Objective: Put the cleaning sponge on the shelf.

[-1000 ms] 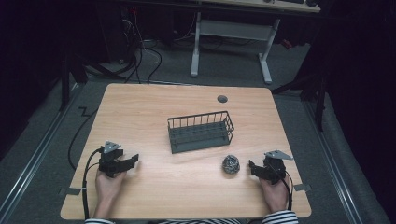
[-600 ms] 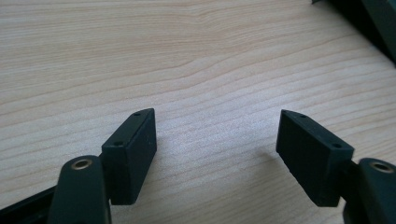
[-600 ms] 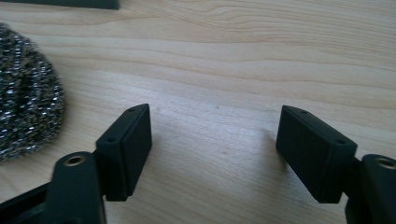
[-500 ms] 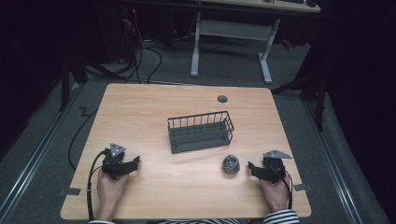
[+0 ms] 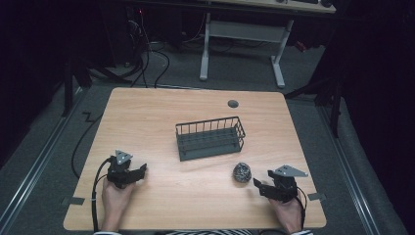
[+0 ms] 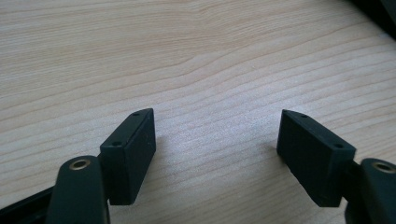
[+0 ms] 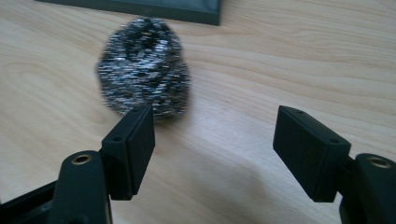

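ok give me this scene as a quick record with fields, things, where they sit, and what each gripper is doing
surface: light wooden table
basket: dark wire rectangular basket, mid table, nothing visible inside
scourer: round steel-wool scouring ball, on the table, in front of the basket's right end
left gripper: jaws open, nothing between them, over bare wood near the table's left front
right gripper: jaws open, have just been closing partway, nothing between them; ball lies just ahead, off toward one jaw
contact: neither gripper touches the ball

A lab — dark room, loose floor cables (image 5: 147, 68), bare desk frame (image 5: 244, 34).
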A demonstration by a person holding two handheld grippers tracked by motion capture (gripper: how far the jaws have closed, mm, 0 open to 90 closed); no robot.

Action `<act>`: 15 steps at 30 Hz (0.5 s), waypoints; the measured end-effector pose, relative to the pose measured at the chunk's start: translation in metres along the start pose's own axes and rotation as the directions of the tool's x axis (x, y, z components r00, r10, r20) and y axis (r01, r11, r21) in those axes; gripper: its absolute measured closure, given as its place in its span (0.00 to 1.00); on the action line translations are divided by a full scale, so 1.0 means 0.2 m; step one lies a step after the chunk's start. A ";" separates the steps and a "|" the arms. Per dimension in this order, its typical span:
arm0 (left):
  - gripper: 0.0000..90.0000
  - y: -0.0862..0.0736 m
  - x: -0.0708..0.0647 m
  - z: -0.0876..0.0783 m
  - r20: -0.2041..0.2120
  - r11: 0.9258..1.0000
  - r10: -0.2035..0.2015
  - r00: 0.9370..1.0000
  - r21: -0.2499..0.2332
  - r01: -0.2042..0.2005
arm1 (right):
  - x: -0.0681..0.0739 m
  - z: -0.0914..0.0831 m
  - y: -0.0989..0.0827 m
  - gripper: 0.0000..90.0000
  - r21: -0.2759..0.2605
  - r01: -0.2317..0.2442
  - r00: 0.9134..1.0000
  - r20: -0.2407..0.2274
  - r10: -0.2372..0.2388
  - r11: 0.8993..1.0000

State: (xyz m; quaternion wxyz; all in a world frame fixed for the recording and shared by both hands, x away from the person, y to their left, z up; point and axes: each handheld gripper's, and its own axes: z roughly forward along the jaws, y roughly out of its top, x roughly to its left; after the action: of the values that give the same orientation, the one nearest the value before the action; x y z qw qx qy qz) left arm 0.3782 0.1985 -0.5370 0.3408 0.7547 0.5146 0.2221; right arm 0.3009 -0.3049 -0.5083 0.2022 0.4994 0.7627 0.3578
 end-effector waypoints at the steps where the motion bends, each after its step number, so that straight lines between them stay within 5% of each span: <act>1: 0.32 0.00 0.00 0.00 0.000 1.000 0.000 1.000 0.000 0.000 | 0.02 -0.01 0.00 0.32 -0.002 0.008 1.000 -0.007 -0.008 1.000; 15: 0.32 0.00 0.00 0.00 -0.001 1.000 -0.003 1.000 0.000 0.003 | 0.15 0.08 0.14 0.25 0.043 0.102 0.993 -0.063 -0.099 0.994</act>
State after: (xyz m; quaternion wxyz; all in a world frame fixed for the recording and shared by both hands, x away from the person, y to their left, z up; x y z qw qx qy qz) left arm 0.3776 0.1986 -0.5369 0.3408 0.7539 0.5160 0.2219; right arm 0.3163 -0.2654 -0.4955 0.1852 0.4539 0.8007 0.3443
